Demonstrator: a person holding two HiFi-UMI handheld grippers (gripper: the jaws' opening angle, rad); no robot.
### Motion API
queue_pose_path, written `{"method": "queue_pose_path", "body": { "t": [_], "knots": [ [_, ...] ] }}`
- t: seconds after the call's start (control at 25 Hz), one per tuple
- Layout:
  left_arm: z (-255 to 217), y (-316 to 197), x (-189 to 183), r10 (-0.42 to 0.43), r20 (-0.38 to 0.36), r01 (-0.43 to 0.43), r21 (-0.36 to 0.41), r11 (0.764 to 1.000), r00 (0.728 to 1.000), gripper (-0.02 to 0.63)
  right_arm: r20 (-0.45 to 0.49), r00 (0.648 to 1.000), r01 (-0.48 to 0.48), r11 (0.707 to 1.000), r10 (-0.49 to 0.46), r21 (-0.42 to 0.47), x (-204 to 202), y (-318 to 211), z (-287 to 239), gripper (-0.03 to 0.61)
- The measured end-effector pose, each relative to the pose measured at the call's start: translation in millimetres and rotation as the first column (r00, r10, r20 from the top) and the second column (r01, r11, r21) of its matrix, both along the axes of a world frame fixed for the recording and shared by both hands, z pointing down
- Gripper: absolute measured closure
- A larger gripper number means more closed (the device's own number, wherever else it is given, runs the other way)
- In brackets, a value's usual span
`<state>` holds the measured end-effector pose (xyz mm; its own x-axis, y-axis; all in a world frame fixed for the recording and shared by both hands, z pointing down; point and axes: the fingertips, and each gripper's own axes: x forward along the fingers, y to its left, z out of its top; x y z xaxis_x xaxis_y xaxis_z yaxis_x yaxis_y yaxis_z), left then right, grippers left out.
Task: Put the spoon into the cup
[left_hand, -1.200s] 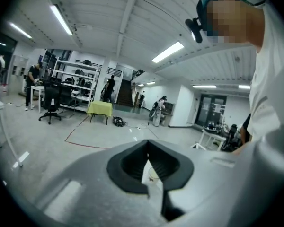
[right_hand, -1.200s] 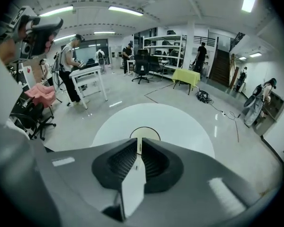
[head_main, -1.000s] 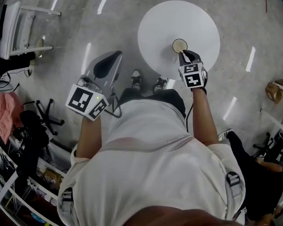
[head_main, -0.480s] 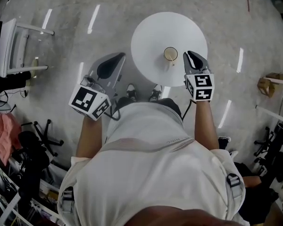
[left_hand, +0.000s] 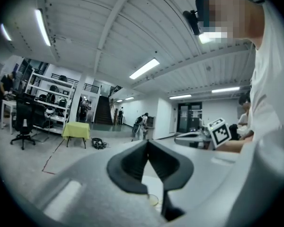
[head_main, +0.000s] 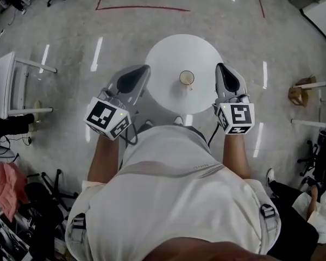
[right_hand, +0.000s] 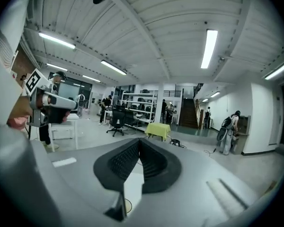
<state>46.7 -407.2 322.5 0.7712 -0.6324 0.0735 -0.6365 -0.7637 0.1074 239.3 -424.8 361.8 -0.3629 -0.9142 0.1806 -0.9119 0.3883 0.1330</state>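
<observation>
Round white table [head_main: 168, 56] is carrying the small tan cup [head_main: 187, 78], thin spoon [head_main: 191, 86] inside; right gripper [head_main: 223, 68] is withdrawing, jaws together and empty, like the left gripper [head_main: 144, 69]; task seemingly done.

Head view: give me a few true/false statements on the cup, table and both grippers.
1. The cup stands on the round white table. True.
2. The right gripper holds the spoon. False: its jaws are together with nothing between them.
3. The left gripper is directly over the cup. False: it is at the table's left edge, apart from the cup.
4. The grippers flank the cup, one on each side. True.
</observation>
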Motion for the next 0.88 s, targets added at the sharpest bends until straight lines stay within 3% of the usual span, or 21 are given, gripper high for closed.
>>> {"method": "queue_pose_path", "body": {
  "t": [0.36, 0.88],
  "knots": [
    [-17.5, 0.9, 28.2, 0.089, -0.009, -0.089, 0.037, 0.995, 0.996, 0.612, 0.026, 0.999, -0.022, 1.0, 0.021, 0.016, 2.9, 12.6, -13.9, 0.572],
    [-23.8, 10.9, 42.9, 0.121, 0.009, -0.122, 0.058, 0.991, 0.993, 0.612, 0.001, 1.0, 0.021, 0.999, -0.021, 0.04, 3.7, 18.6, -24.9, 0.572]
  ]
}}
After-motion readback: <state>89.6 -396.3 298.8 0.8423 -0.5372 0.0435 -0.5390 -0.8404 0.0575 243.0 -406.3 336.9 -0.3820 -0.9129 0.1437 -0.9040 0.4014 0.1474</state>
